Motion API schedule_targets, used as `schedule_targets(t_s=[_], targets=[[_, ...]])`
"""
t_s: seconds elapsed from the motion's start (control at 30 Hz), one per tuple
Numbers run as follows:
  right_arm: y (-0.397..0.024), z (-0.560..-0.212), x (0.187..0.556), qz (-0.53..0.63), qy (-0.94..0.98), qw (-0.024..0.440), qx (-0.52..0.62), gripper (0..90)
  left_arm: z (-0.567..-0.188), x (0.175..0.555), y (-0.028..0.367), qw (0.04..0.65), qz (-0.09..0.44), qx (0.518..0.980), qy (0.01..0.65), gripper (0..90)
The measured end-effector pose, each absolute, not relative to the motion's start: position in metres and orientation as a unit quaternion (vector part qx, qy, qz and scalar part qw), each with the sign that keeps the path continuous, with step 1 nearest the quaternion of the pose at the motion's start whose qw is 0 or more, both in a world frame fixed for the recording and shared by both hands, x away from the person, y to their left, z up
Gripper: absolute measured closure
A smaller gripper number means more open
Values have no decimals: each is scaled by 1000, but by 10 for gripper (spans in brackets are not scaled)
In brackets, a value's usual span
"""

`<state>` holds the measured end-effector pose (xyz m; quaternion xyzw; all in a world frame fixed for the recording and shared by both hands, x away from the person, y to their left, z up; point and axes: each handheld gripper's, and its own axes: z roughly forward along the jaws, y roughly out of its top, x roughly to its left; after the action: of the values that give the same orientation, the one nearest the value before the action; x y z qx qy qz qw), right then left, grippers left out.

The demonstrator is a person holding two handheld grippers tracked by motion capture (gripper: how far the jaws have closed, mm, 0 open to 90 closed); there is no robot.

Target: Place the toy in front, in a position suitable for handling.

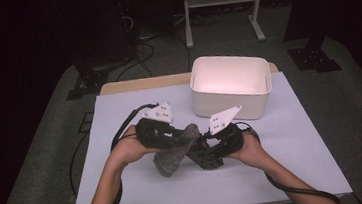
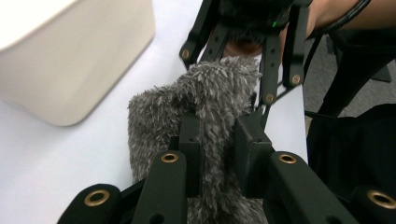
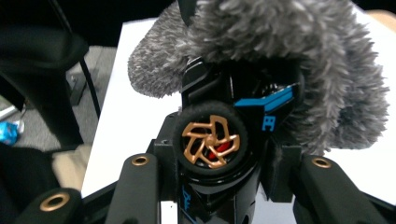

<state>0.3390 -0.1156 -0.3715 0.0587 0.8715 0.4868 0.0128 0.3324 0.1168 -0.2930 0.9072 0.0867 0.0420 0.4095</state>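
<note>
A grey fuzzy cloth [image 1: 171, 157] hangs over the middle of the table between both grippers. My left gripper [image 1: 186, 137] is shut on the cloth [image 2: 205, 93], its jaws pinching the pile from both sides. My right gripper [image 1: 202, 149] is shut on a black toy car [image 3: 212, 140] with a bronze wheel and blue markings. The cloth [image 3: 289, 42] is draped over the far end of the car. In the left gripper view the right gripper [image 2: 243, 42] faces mine just behind the cloth. The grippers sit tip to tip.
A white rectangular bin [image 1: 230, 84] stands at the back of the table, right of centre, also seen in the left gripper view [image 2: 70, 56]. A pale sheet [image 1: 286, 172] covers the tabletop. A metal rack [image 1: 222, 0] and cables lie on the floor beyond.
</note>
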Motion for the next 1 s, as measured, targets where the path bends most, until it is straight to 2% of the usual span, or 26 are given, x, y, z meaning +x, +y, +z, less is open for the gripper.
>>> schedule_targets(t_s=[0.13,0.33,0.57,1.0], targets=[[-100,-370,341,495,867,9,52,559,-289,329,122,407,48,908,85,754],[-96,-382,338,476,878,5,46,559,-305,330,118,389,35,917,83,752],[-121,-393,336,480,875,4,61,557,-323,331,111,391,19,916,88,748],[-150,-381,326,448,892,22,62,556,-333,329,96,400,3,914,72,746]])
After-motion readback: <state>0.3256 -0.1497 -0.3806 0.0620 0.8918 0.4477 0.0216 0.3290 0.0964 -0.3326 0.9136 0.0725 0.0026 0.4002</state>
